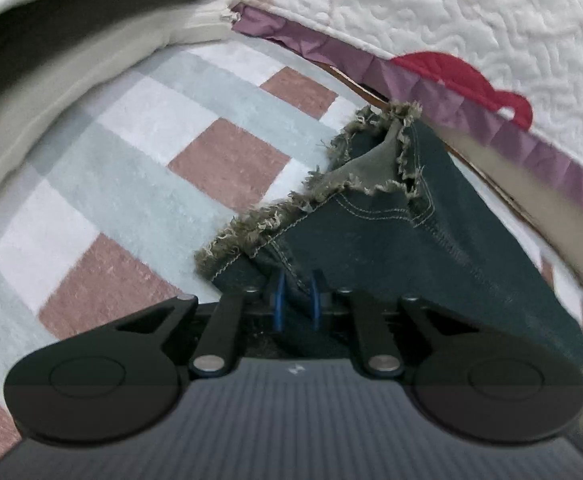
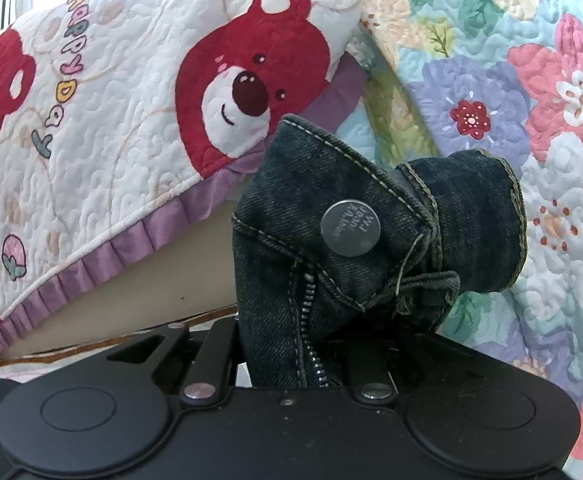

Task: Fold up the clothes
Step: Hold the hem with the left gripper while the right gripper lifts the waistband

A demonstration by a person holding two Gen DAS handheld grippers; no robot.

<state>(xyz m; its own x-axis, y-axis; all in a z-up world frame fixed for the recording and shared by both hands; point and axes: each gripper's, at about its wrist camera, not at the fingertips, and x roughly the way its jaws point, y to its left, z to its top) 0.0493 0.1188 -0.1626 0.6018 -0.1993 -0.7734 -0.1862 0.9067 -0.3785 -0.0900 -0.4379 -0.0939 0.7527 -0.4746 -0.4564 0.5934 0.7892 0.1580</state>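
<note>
I hold the dark jeans [image 1: 391, 232] beside the bear quilt [image 2: 131, 92]. My left gripper [image 1: 296, 304] pinches denim near the frayed hem [image 1: 267, 220], over the checked rug [image 1: 139, 168]. My right gripper [image 2: 291, 364] clamps the waistband by its metal button [image 2: 350, 227].

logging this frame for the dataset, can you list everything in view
dark blue denim jeans: one, frayed hem over the rug, waistband at the right gripper
round silver metal button: one, on the waistband
metal zipper: one, silver, below the button
checked pale blue, white and pink rug: one, on the floor
white quilted bear-print cover with purple frill: one, draped behind
floral pastel quilt: one, on the right
left gripper: one, black with blue pads, closed on the jeans
right gripper: one, black, closed on the jeans
</note>
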